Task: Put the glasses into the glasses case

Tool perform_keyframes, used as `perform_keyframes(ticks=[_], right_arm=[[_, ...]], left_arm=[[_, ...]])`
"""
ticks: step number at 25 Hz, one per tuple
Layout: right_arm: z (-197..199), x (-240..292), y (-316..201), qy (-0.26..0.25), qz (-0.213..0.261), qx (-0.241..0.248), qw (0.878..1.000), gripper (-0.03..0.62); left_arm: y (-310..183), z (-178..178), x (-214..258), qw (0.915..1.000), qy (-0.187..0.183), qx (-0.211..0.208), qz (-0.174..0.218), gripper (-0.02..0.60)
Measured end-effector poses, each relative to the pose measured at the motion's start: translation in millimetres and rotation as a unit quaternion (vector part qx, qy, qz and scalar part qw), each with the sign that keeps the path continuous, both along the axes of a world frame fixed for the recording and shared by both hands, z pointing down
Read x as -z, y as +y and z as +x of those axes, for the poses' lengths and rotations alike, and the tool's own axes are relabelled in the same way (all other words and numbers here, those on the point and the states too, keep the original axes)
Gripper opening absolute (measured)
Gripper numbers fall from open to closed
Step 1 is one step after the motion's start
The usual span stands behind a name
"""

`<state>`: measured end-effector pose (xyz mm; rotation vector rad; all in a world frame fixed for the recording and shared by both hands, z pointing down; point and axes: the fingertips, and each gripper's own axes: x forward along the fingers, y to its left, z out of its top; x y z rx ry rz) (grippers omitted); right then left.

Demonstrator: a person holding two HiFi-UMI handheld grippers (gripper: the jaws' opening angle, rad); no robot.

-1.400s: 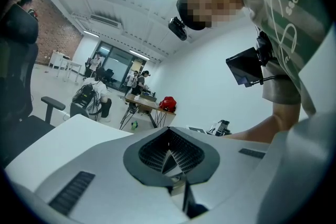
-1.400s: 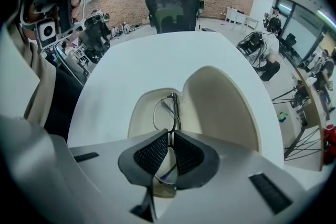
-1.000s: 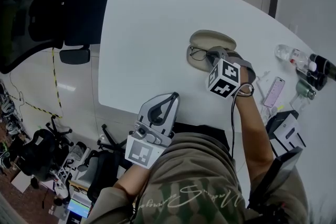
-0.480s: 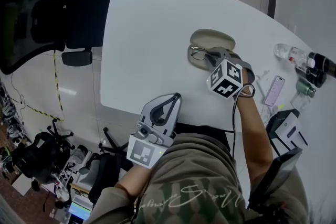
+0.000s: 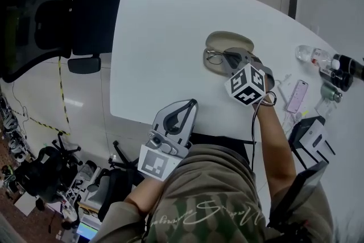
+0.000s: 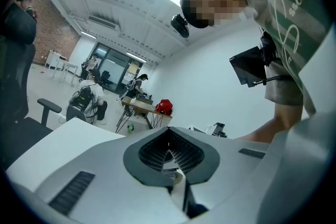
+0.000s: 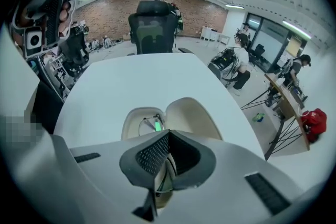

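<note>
**Glasses down in case**

My right gripper [image 7: 167,136] pinches the glasses [image 5: 214,57], which lie in the open glasses case [image 5: 230,41], hardly shifted this past second; release looks due. My left gripper [image 6: 169,138], pressed together and empty, hangs well apart from the case.

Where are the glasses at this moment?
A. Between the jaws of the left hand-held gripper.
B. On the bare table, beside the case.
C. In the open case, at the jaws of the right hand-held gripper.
C: the glasses lie in the open glasses case, with the right hand-held gripper closed on their frame.
</note>
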<state>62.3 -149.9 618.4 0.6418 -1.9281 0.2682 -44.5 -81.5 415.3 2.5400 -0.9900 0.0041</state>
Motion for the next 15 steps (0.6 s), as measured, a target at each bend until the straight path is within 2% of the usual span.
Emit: perform_keyframes(ticks=[3, 6, 10, 12, 15], right_arm=[[1, -1, -4, 0.003, 0.016, -0.009, 1.0, 0.012], [1, 4, -4, -0.024, 0.025, -0.041, 0.999, 0.012], [4, 22, -8, -0.062, 0.057, -0.086, 0.993, 0.012], [4, 36, -12, -0.084, 0.083, -0.103, 0.988, 0.012], [2, 67, -18, -0.132, 0.14, -0.124, 0.973, 0.012]], left_arm=[[1, 3, -2, 0.9999, -0.003, -0.011, 0.0, 0.008], [0, 6, -4, 0.9998, -0.007, -0.018, 0.003, 0.008], [-7, -1, 0, 0.9998, -0.014, -0.004, 0.015, 0.009], [-12, -5, 0, 0.9997, -0.02, -0.001, 0.015, 0.008], [-25, -9, 1, 0.9994, -0.026, 0.009, 0.022, 0.008]])
